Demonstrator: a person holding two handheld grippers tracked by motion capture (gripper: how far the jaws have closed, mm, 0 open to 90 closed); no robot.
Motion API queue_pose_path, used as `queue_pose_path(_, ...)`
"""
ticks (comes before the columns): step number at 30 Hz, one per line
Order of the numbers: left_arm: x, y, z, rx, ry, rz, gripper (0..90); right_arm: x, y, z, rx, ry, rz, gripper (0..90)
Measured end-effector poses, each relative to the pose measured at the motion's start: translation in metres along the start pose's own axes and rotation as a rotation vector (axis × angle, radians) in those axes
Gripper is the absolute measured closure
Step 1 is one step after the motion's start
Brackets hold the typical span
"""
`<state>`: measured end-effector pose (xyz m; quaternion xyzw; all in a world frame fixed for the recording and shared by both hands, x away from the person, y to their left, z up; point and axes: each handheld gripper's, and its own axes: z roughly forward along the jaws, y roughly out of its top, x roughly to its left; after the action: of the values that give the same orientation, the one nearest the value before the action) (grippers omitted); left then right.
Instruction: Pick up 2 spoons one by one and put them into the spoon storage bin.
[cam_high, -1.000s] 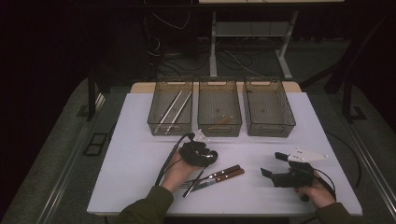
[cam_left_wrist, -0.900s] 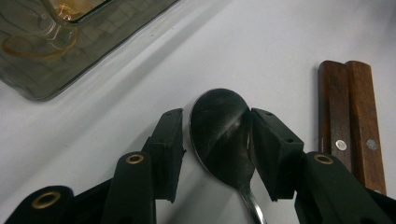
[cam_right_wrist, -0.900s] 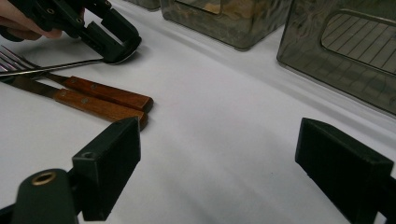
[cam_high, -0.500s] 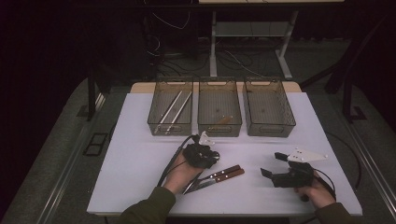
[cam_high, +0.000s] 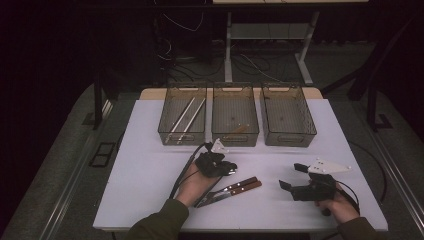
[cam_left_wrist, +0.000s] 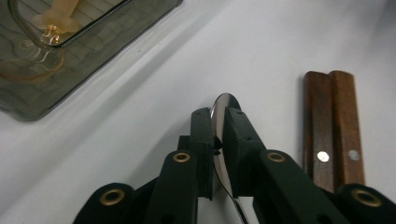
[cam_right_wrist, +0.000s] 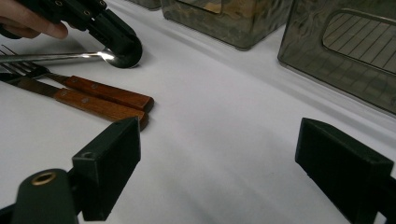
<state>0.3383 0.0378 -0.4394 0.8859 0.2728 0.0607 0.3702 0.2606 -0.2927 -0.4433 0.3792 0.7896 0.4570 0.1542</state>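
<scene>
**Steel handle pinched at the desk's centre**

Steel shows between the jaws of the left gripper (cam_left_wrist: 217, 140): they are clamped on the rounded end of a metal utensil handle (cam_left_wrist: 223, 103), low over the white desk (cam_high: 150, 150) near its middle. Which kind of utensil it is I cannot tell. At about 4 o'clock from that gripper lie two wood-handled pieces (cam_high: 243, 185) side by side, touching each other; a fork's tines (cam_right_wrist: 18, 70) show beside them in the right gripper view. The right gripper (cam_high: 295, 176) rests at roughly 3 o'clock, well apart, its jaws standing wide with nothing between them.

Three smoky plastic bins sit in a row at 12 o'clock. The left bin (cam_high: 183, 116) already holds long metal pieces, so it seems the likely home for this one.

Done well, the step asks for a level lift: the grip sits at the very tip, so the long free end may sag or swing. Raising slowly, clearing the wooden handles, then lowering lengthwise into the bin should keep it from catching the rim.
</scene>
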Motion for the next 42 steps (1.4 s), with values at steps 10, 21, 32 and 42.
queue_pose_path(10,0.005,-0.001,-0.003,-0.005,-0.054,-0.021,87.6,0.0,0.0,0.0,-0.001,0.001,-0.003,14.4)
queue_pose_path(21,0.009,-0.002,-0.011,-0.019,-0.103,-0.011,87.7,0.001,0.0,-0.001,-0.003,0.002,0.0,14.3)
queue_pose_path(32,0.013,-0.003,-0.032,-0.083,-0.121,-0.02,87.7,0.002,0.0,0.001,-0.001,0.006,-0.011,14.4)
queue_pose_path(42,0.018,0.001,-0.043,-0.132,-0.108,-0.023,87.7,0.002,0.0,0.002,0.004,0.008,-0.013,14.4)
